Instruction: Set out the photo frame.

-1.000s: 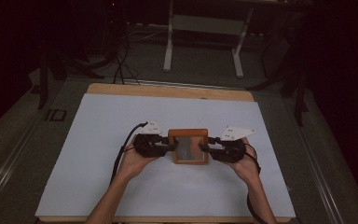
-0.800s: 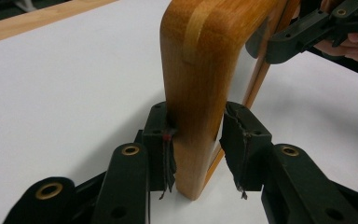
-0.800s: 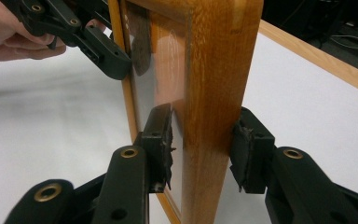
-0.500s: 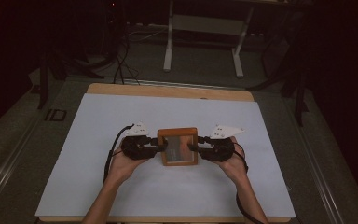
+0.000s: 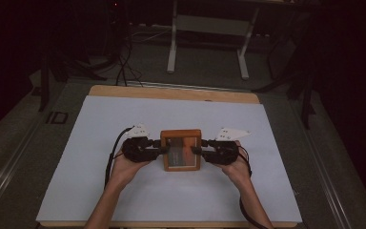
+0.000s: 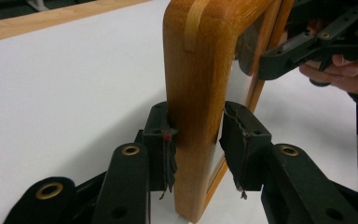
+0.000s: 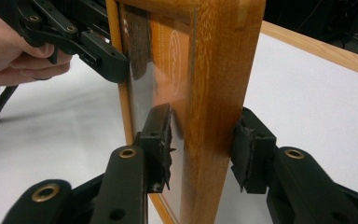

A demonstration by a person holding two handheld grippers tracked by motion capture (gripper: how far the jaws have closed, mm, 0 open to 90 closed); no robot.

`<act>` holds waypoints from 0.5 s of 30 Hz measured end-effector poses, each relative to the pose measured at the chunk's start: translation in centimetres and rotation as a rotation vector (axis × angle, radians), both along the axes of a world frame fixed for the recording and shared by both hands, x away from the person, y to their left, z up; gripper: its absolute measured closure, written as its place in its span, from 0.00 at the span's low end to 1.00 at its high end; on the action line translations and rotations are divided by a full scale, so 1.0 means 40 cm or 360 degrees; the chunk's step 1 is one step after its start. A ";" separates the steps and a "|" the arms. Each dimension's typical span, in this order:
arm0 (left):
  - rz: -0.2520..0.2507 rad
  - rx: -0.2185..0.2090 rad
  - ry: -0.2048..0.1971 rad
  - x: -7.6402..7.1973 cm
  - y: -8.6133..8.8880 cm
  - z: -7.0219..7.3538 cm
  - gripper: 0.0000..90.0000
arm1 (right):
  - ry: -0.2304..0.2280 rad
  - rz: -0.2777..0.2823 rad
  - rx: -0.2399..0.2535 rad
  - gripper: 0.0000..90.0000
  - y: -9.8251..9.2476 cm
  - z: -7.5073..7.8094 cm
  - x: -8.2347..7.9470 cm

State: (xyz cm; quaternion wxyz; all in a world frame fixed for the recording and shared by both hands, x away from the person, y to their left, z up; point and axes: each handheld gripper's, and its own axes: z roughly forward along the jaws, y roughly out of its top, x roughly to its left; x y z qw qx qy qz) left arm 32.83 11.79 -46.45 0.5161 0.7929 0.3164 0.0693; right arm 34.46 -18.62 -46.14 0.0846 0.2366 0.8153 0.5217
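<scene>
- A wooden picture frame [image 5: 181, 150] is held between the two grippers over the middle of the white sheet [image 5: 90, 143] that covers the bench [image 5: 171, 92].
- Left gripper [image 5: 161, 149]: the jaws are clenched on the frame's left rail; in the left gripper view both pads [image 6: 165, 144] are pressed against the wood [image 6: 193, 93].
- Right gripper [image 5: 195, 150]: the frame's right rail is clamped; in the right gripper view one pad [image 7: 161, 140] is set on the glass side and the other on the back of the rail [image 7: 219, 93].
- An orange card [image 7: 170, 60] is seen behind the glass.
- Whether the frame is lifted clear of the sheet or resting on it cannot be told from the high view.
- Step judged in hand: a two-handed carry or repositioning of the frame, with both grips already taken.
- Next move, as judged: both hands are to be moved together at an even pace, so the frame is not twisted or pulled from one grip.
- Pressure on the glass side is to be kept light; a slip there is the likely risk.
- For setting down, the frame is to be lowered level before either grip is released.
</scene>
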 end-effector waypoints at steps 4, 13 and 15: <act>0.0006 -0.0017 -0.0004 0.004 -0.004 -0.004 0.71 | 0.0020 -0.0009 0.0019 0.68 -0.005 -0.004 0.003; 0.0012 0.0016 -0.0009 0.006 0.001 -0.007 0.71 | 0.0055 -0.0019 0.0036 0.68 -0.002 -0.019 0.006; 0.0020 0.0019 -0.0008 0.004 0.006 -0.008 0.71 | 0.0056 -0.0015 0.0036 0.68 0.004 -0.023 0.007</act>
